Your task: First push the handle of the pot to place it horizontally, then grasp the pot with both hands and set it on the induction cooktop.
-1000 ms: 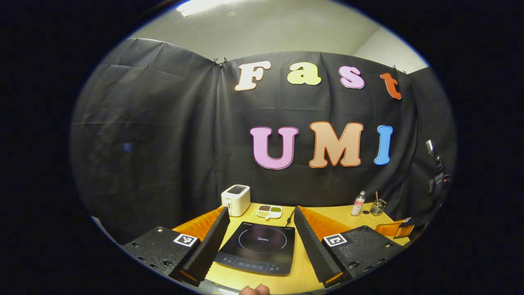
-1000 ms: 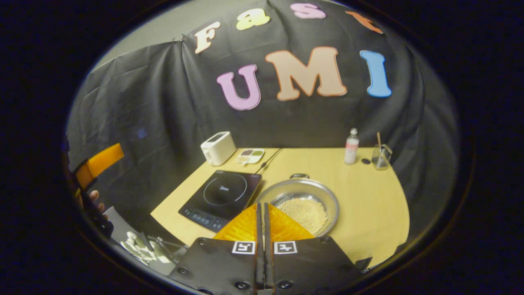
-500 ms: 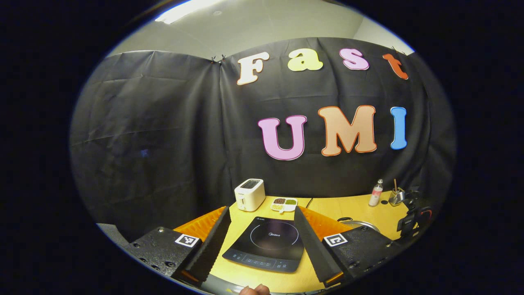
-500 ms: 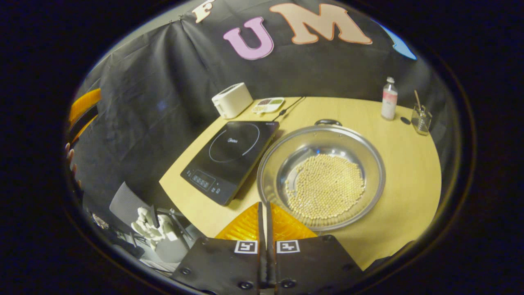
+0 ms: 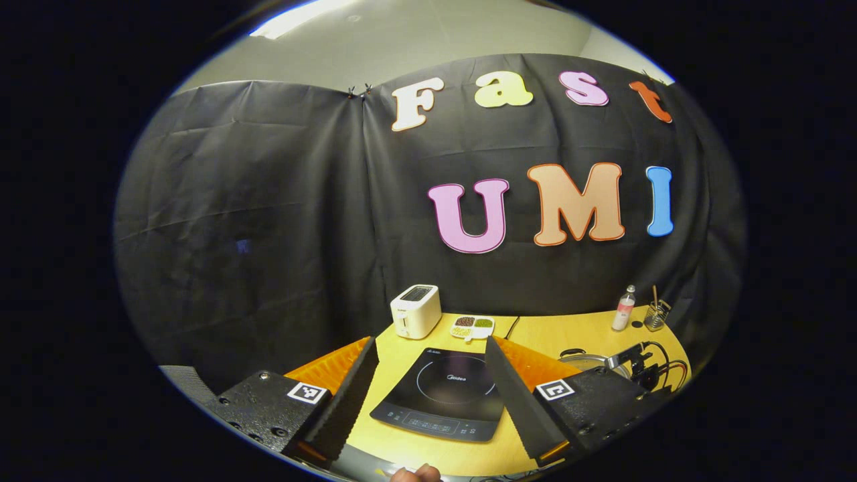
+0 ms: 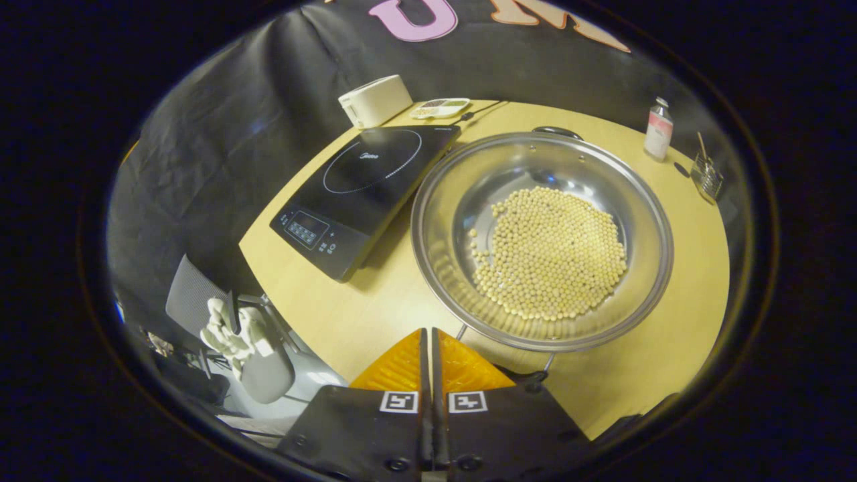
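Note:
A wide steel pot (image 6: 438, 231) holding pale beans (image 6: 549, 261) stands on the yellow table (image 6: 321, 314), just right of the black induction cooktop (image 6: 365, 181). Its far handle (image 6: 557, 131) points to the back. Its near handle (image 6: 519, 375) lies at my right gripper's (image 6: 428, 331) tips, partly hidden; I cannot tell if they touch. That gripper is shut on nothing. In the left gripper view, my left gripper (image 5: 428, 343) hovers open before the table's front edge, framing the cooktop (image 5: 445, 395). The pot's rim (image 5: 589, 360) peeks out at right.
A white toaster (image 6: 375, 100) and a small divided dish (image 6: 440, 107) stand behind the cooktop. A bottle (image 6: 658, 128) and a glass with sticks (image 6: 706, 175) sit at the back right. A grey chair (image 6: 201, 301) stands below the table's left edge.
My right gripper, still shut, has dropped forward to the pot's near handle, so the pot looms larger. The left gripper has drifted a little and stays open.

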